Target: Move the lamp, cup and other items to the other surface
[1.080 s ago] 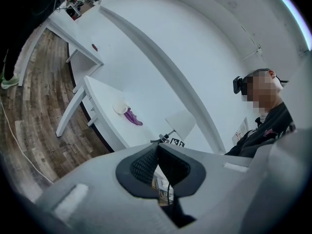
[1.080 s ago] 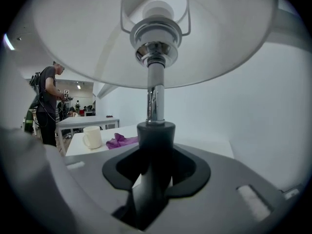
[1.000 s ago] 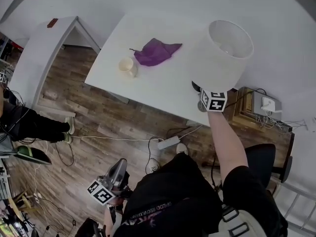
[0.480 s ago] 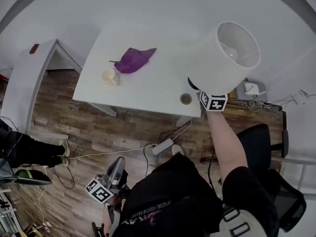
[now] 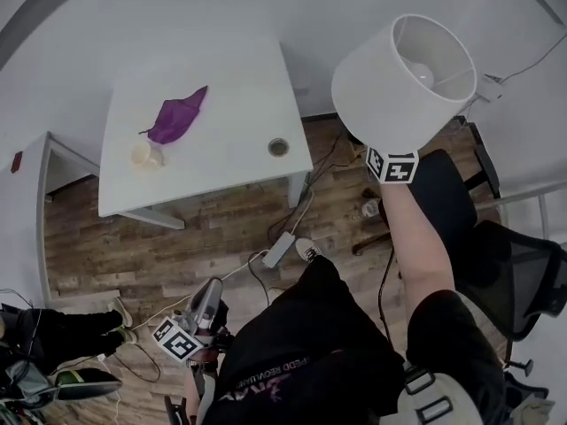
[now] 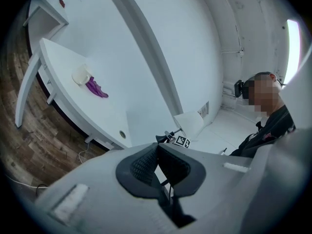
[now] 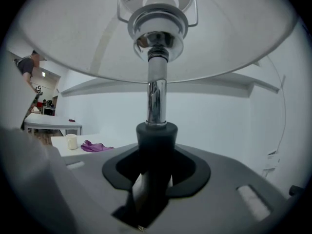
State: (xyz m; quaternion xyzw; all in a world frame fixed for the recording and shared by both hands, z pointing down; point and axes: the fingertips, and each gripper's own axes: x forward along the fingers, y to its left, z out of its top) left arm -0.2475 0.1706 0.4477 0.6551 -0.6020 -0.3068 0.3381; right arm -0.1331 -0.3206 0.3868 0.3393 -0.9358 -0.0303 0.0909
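My right gripper (image 5: 384, 151) is shut on the lamp's dark lower stem (image 7: 156, 136) and holds the lamp in the air to the right of the white table (image 5: 229, 104). Its white shade (image 5: 406, 76) tilts over the wood floor. The chrome stem (image 7: 156, 95) rises straight out of the jaws of the right gripper (image 7: 155, 165). A cream cup (image 5: 145, 155) and a purple cloth (image 5: 174, 118) lie on the table's left part. Low beside my body, my left gripper (image 5: 210, 298) is shut and holds nothing; the left gripper (image 6: 157, 148) looks toward the table.
A black office chair (image 5: 500, 259) stands right of my arm. A power strip (image 5: 278, 249) and cables lie on the floor by the table leg. A second white desk (image 5: 42, 180) is at the left. A person's legs (image 5: 62, 333) show at the lower left.
The lamp has come up off the table's right end and swung right, out over the floor. The head view has turned, so the table now lies farther left. The left gripper stays low.
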